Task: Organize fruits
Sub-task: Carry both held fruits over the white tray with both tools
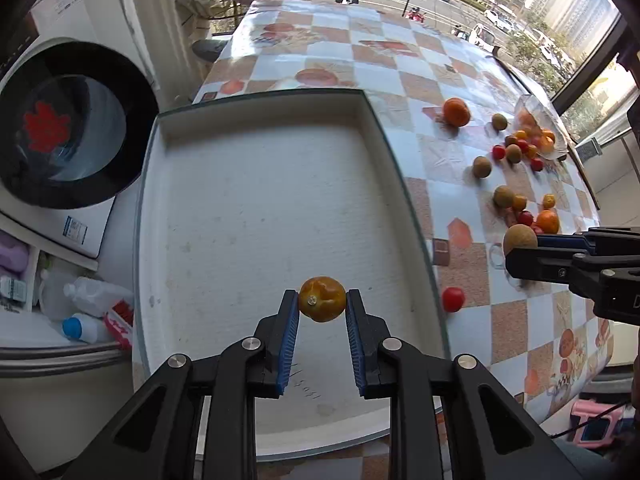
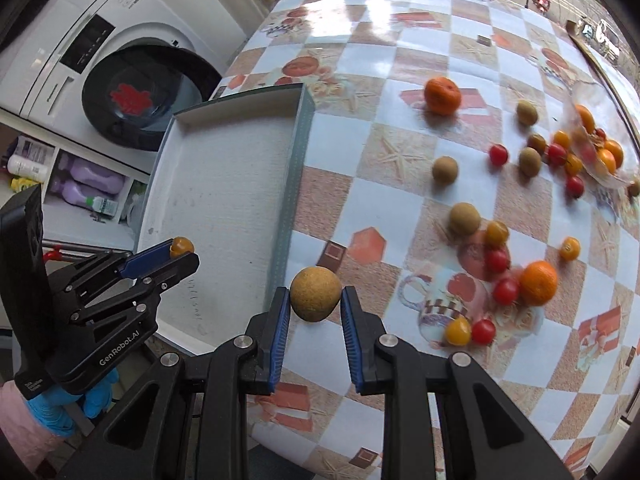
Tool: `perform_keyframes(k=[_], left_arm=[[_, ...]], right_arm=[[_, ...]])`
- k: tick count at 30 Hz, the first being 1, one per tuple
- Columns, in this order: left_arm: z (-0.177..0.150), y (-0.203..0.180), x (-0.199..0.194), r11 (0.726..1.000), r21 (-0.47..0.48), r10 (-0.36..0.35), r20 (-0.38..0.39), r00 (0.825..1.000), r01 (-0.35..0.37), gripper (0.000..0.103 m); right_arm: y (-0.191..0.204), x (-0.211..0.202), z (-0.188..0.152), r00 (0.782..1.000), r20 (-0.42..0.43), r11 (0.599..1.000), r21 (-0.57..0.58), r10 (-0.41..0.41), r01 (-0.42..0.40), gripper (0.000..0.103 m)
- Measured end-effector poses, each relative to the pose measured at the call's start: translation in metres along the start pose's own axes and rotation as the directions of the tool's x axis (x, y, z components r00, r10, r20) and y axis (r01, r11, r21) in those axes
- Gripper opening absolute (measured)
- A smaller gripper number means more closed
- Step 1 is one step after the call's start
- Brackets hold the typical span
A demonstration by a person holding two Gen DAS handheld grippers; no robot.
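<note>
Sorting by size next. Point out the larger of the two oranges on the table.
The far orange, alone near the table's far side; the other orange sits among cherry tomatoes.

The left gripper [image 1: 322, 300] pinches a yellow-orange tomato [image 1: 322, 298] between its jaws above the white tray [image 1: 256, 184]. At right, the right gripper [image 1: 520, 246] grips a brown fruit [image 1: 519, 239] over the worktop [image 1: 400, 56].

Black left gripper [image 2: 182, 254], "GenRobot.AI" marked, blue ribbed jaws, silver screws, blue-gloved hand [image 2: 76, 404].
</note>
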State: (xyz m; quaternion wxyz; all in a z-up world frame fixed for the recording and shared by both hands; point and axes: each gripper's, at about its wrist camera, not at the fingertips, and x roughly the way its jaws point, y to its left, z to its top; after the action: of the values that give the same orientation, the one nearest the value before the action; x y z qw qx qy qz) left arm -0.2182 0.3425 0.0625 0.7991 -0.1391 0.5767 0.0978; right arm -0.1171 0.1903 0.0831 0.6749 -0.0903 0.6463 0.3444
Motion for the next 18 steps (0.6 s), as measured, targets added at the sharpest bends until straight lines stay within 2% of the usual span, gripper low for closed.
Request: perform_keyframes(k=[4, 8, 18], left_arm=[[-0.013, 0.026, 0.012, 0.997, -0.057, 0.051, -0.035, 0.998, -0.053, 0.025], [-0.023, 0.041, 0.021, 0.993, -0.087, 0.076, -0.057, 0.996, -0.080, 0.025], [-0.029, 0.043, 0.034, 0.989, -0.075, 0.124, -0.078, 0.989, -0.130, 0.026]], right_arm=[[0.030, 0.025, 0.017, 0.999, -0.044, 0.998, -0.057, 0.015, -0.018, 0.028], [0.050, 0.051, 0.028, 0.995, -0.092, 0.997, -0.066, 0.021, -0.027, 0.028], [0.072, 0.100, 0.044, 0.984, -0.174, 0.995, -0.096, -0.026, 0.010, 0.028]])
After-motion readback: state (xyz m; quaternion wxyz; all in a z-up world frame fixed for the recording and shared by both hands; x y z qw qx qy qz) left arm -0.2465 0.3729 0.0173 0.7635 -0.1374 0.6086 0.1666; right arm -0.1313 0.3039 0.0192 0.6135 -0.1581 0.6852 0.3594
